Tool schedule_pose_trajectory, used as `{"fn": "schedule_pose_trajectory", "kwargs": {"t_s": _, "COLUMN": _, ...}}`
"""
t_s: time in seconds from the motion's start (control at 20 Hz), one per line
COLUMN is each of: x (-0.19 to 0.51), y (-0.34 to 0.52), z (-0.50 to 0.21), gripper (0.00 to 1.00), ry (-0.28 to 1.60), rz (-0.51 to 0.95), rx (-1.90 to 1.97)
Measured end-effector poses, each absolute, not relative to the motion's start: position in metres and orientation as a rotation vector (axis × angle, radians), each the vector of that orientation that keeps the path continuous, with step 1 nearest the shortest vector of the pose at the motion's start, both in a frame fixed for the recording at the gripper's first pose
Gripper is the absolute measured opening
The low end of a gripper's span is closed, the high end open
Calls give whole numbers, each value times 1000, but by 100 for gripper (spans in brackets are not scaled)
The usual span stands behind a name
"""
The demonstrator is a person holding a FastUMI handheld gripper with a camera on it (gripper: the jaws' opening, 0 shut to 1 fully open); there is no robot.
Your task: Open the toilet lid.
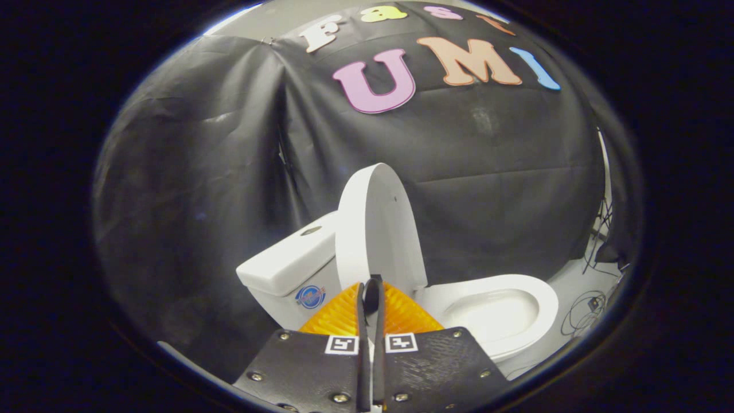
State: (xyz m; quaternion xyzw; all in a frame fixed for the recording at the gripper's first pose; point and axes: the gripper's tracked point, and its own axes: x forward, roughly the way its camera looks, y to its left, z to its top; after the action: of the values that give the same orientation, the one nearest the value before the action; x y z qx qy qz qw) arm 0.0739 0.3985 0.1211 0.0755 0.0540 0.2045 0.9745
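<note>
The claw (371, 289) sits low in the gripper view with its two fingers (362, 321) pressed together, only a thin slit between them and nothing pinched. Two small square markers lie on the flat plates just behind the fingers.

Just beyond the fingertips stands the toilet lid (375, 229), raised fully upright and leaning back toward the tank (292, 264). The fingertips overlap the lid's lower edge in the view; whether they touch it cannot be told. The tank has a round button on its top and a round sticker on its front face.

To the right of the lid, the seat (533, 289) lies flat around the open bowl (493, 318), which is white and bare inside.

Behind the toilet hangs the black cloth wall (200, 172), creased in long folds. At the far right, some thin cables (585, 310) trail across the pale floor (576, 275).
</note>
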Motion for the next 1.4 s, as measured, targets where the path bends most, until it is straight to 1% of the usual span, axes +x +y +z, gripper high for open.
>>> {"fn": "schedule_pose_trajectory", "kwargs": {"t_s": 0.5, "x": 72, "y": 424, "z": 119, "gripper": 4, "ry": 97, "rz": 461, "rx": 175}}
{"fn": "schedule_pose_trajectory", "kwargs": {"t_s": 0.7, "x": 73, "y": 430, "z": 117, "gripper": 5, "ry": 97, "rz": 487, "rx": 178}}
{"fn": "schedule_pose_trajectory", "kwargs": {"t_s": 0.85, "x": 73, "y": 434, "z": 118, "gripper": 8, "ry": 95, "rz": 503, "rx": 173}}
{"fn": "schedule_pose_trajectory", "kwargs": {"t_s": 1.0, "x": 71, "y": 436, "z": 118, "gripper": 8, "ry": 98, "rz": 514, "rx": 179}}
{"fn": "schedule_pose_trajectory", "kwargs": {"t_s": 1.05, "x": 71, "y": 437, "z": 118, "gripper": 10, "ry": 103, "rz": 524, "rx": 184}}
{"fn": "schedule_pose_trajectory", "kwargs": {"t_s": 1.1, "x": 70, "y": 437, "z": 118, "gripper": 16, "ry": 103, "rz": 531, "rx": 193}}
{"fn": "schedule_pose_trajectory", "kwargs": {"t_s": 1.15, "x": 68, "y": 439, "z": 117, "gripper": 16, "ry": 122, "rz": 548, "rx": 210}}
{"fn": "schedule_pose_trajectory", "kwargs": {"t_s": 1.2, "x": 65, "y": 435, "z": 116, "gripper": 19, "ry": 130, "rz": 555, "rx": 225}}
{"fn": "schedule_pose_trajectory", "kwargs": {"t_s": 1.3, "x": 57, "y": 433, "z": 121, "gripper": 20, "ry": 136, "rz": 592, "rx": 260}}
{"fn": "schedule_pose_trajectory", "kwargs": {"t_s": 1.4, "x": 53, "y": 422, "z": 127, "gripper": 25, "ry": 131, "rz": 590, "rx": 259}}
